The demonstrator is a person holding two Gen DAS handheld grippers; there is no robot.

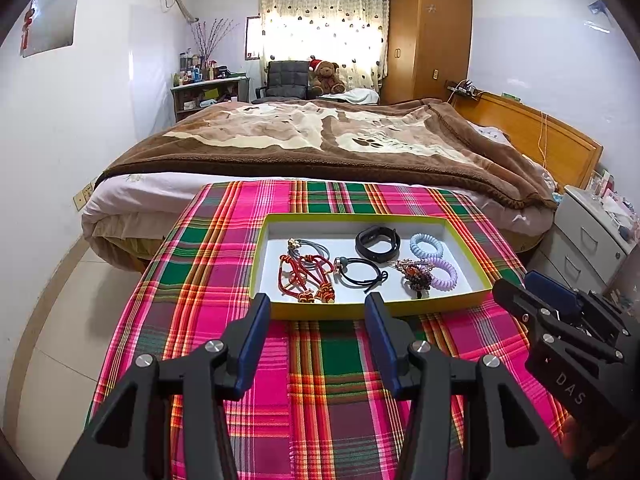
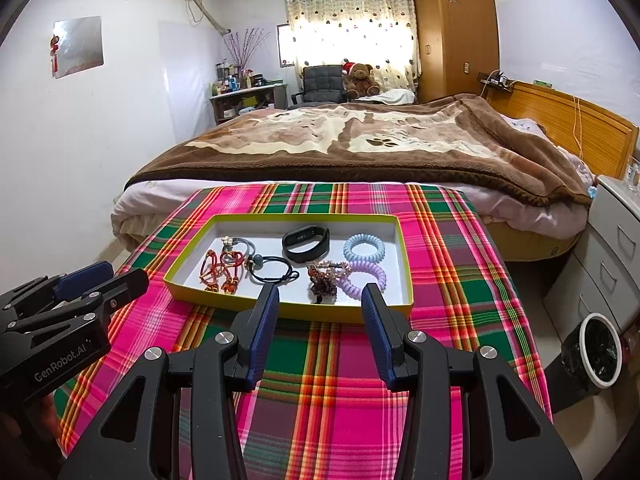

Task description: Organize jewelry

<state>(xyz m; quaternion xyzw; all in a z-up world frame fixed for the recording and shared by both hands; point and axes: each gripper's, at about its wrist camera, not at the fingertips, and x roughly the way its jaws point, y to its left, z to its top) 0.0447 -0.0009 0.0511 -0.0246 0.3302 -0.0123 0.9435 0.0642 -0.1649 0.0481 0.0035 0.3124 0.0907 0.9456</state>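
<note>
A shallow yellow-rimmed tray (image 1: 368,217) (image 2: 288,309) with a white floor lies on the plaid cloth. Inside it are a black fitness band (image 1: 378,242) (image 2: 306,242), red knotted cord bracelets (image 1: 306,278) (image 2: 218,274), a black hair tie (image 1: 360,276) (image 2: 274,272), a grey hair tie (image 1: 310,248), a blue coil tie (image 1: 426,243) (image 2: 364,247), a purple coil tie (image 1: 444,274) (image 2: 366,276) and a dark beaded bracelet (image 1: 416,278) (image 2: 322,280). My left gripper (image 1: 316,300) (image 2: 108,276) hovers open before the tray's near edge, empty. My right gripper (image 2: 320,290) (image 1: 516,284) also stands open and empty.
The plaid cloth (image 1: 320,380) covers a small table in front of a bed with a brown blanket (image 1: 320,136). A white drawer cabinet (image 2: 616,240) and a bin with a black liner (image 2: 598,354) stand at the right. A wardrobe (image 1: 430,32) stands at the back.
</note>
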